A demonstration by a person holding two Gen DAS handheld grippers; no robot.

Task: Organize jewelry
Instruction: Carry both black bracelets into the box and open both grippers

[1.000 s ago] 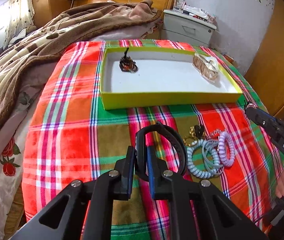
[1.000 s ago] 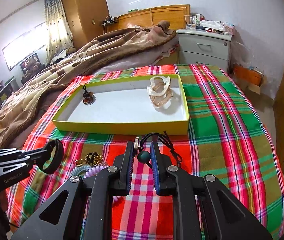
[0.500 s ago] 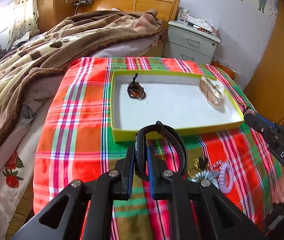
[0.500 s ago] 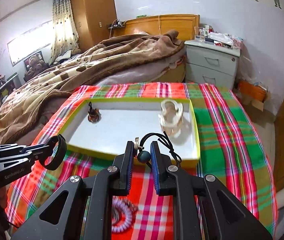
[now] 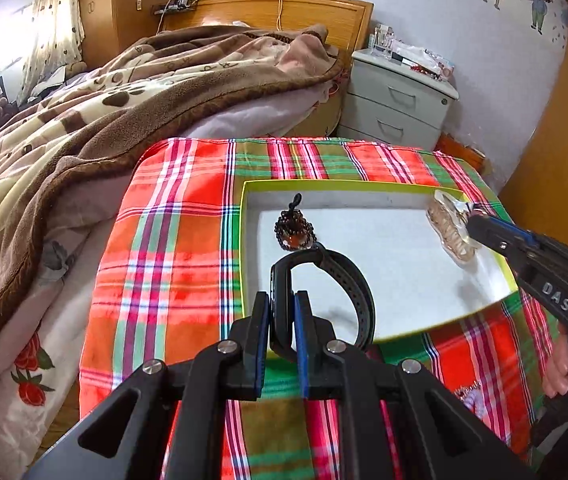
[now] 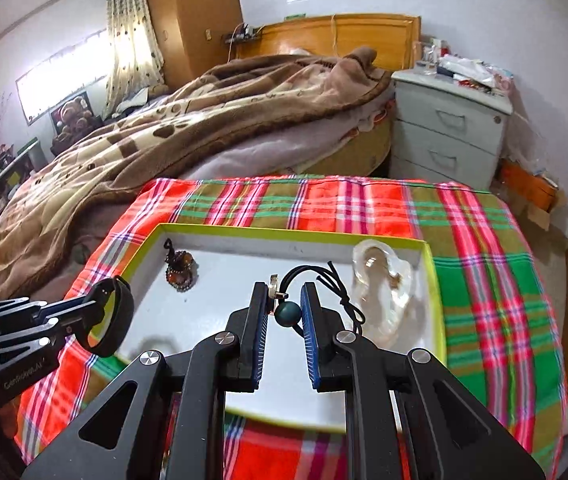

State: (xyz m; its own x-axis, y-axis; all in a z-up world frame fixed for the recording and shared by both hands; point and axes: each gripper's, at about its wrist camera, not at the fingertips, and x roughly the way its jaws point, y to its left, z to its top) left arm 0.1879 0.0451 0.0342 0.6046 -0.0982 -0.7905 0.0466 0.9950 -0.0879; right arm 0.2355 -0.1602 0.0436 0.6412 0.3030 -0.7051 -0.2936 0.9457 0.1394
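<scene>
The left claw [image 5: 282, 320] is clamped tight on a black wristband [image 5: 347, 280], gripping one flat end of the strap between its pads. The band stands on edge: its loop arches up and forward from the pads and curls back down on the right, so its long axis runs away from the claw toward the tray's far wall. It hangs above the near left part of the yellow-rimmed tray [image 5: 244, 248], which sits on the plaid-covered surface [image 5: 172, 272].

The right claw [image 6: 282, 312] is narrowly parted, pinching a dark green bead [image 6: 287, 312] on a black cord [image 6: 331, 284]. The cord loops forward and to the right of the pads, its loose ends trailing toward a clear bag of jewelry [image 6: 383, 280] at the tray's right end; a small metal piece beside the bead may be a clasp. This claw is over the tray's middle.

A dark beaded pendant [image 5: 293, 232] lies in the far left corner, its cord tip pointing at the far wall.
</scene>
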